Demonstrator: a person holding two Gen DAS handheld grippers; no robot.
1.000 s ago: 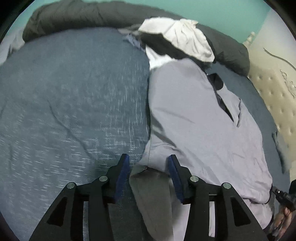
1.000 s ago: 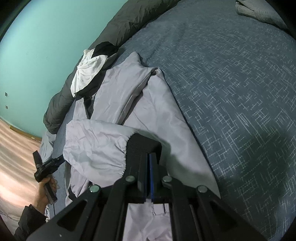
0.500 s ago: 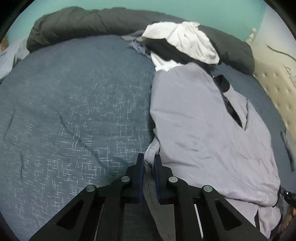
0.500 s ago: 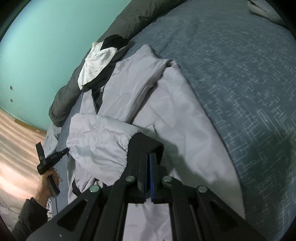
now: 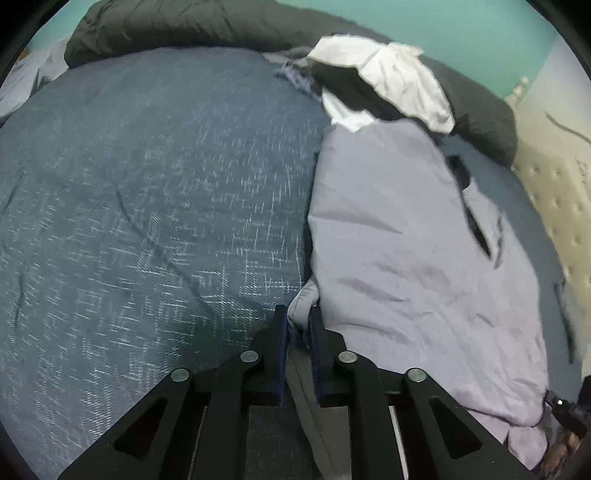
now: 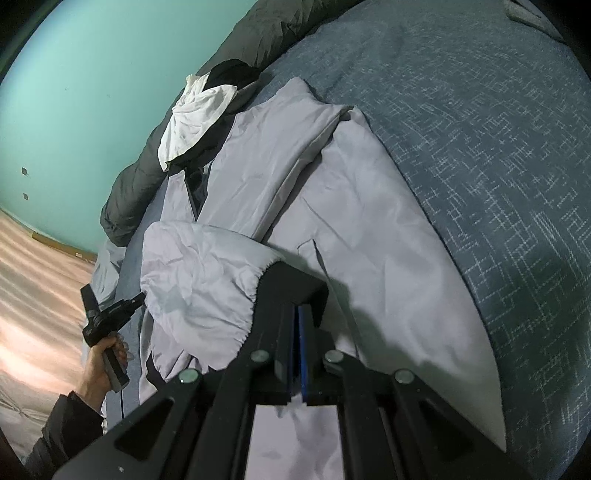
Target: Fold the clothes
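A pale grey jacket (image 5: pixel 406 240) lies lengthwise on the right half of the bed. My left gripper (image 5: pixel 298 314) sits at its near left edge with a bunched fold of that edge between the pads; the jaws are opening slightly but still pinch the fabric. In the right wrist view the jacket (image 6: pixel 351 192) is spread flat, and its elastic-cuffed sleeve (image 6: pixel 199 280) is raised above the body. That sleeve hangs from my right gripper (image 6: pixel 295 295), which is shut with the cuff edge gathered along its left finger.
The blue woven bedcover (image 5: pixel 147 203) stretches left of the jacket. A dark duvet roll (image 5: pixel 184 26) runs along the far edge, with a white and black garment (image 5: pixel 399 77) on it. A padded headboard (image 5: pixel 554 192) stands right. A person's hand (image 6: pixel 103 354) grips the other handle.
My left jaws were wide apart around the jacket's edge a second ago and have since closed on it and gathered a fold. The right gripper stays shut with the sleeve, shifted only slightly.
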